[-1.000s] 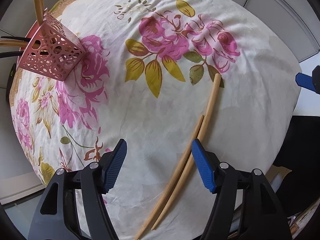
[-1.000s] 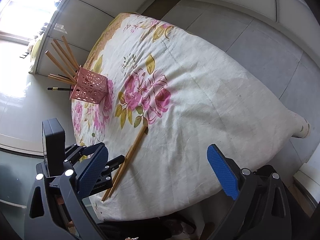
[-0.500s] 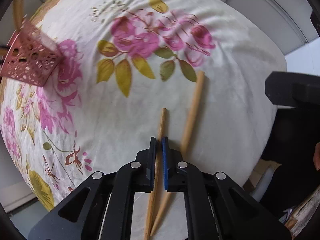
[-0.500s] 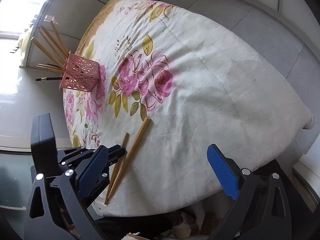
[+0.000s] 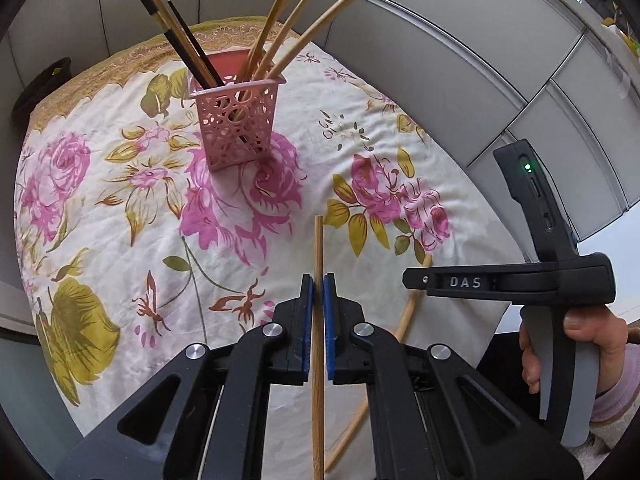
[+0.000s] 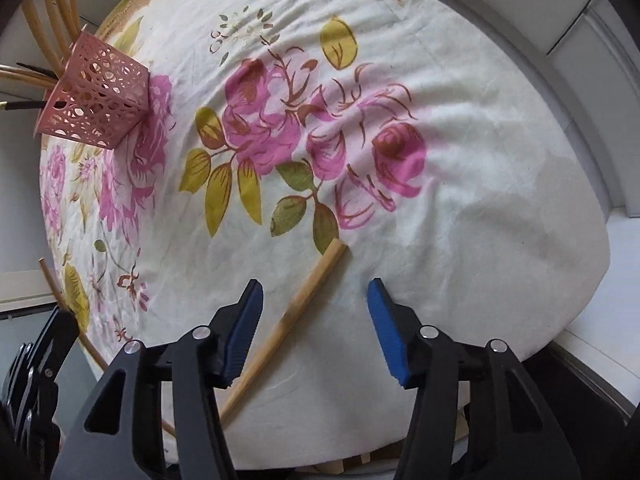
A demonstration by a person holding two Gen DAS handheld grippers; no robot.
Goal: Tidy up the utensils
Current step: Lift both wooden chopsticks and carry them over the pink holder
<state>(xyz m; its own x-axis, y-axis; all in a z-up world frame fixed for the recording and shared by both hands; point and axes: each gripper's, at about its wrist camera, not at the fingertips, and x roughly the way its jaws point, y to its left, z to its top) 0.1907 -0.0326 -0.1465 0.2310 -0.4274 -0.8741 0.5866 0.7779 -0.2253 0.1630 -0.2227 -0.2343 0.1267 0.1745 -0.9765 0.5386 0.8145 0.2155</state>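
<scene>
Lifted off the floral cloth since the earlier frames, the thinner bamboo chopstick [image 5: 318, 320] now rides pinched between the pads of the left tongs [image 5: 318, 312], which are clamped tight on it, its tip aimed toward 12 o'clock at the pink lattice holder [image 5: 239, 124]. The right tongs [image 6: 316, 328] have just been closing and stand about half open astride the thicker chopstick [image 6: 296, 312], which lies flat on the cloth-covered bench [image 6: 480, 200], pads not yet touching it. The holder stands at 10 o'clock in the right view, already crowded with splayed chopsticks [image 5: 280, 32]. The narrow pinch could let the held stick pivot and miss the opening, or it could jam against the leaning sticks and tip the light holder. The right pads could pinch cloth or roll the stick off the near edge.
</scene>
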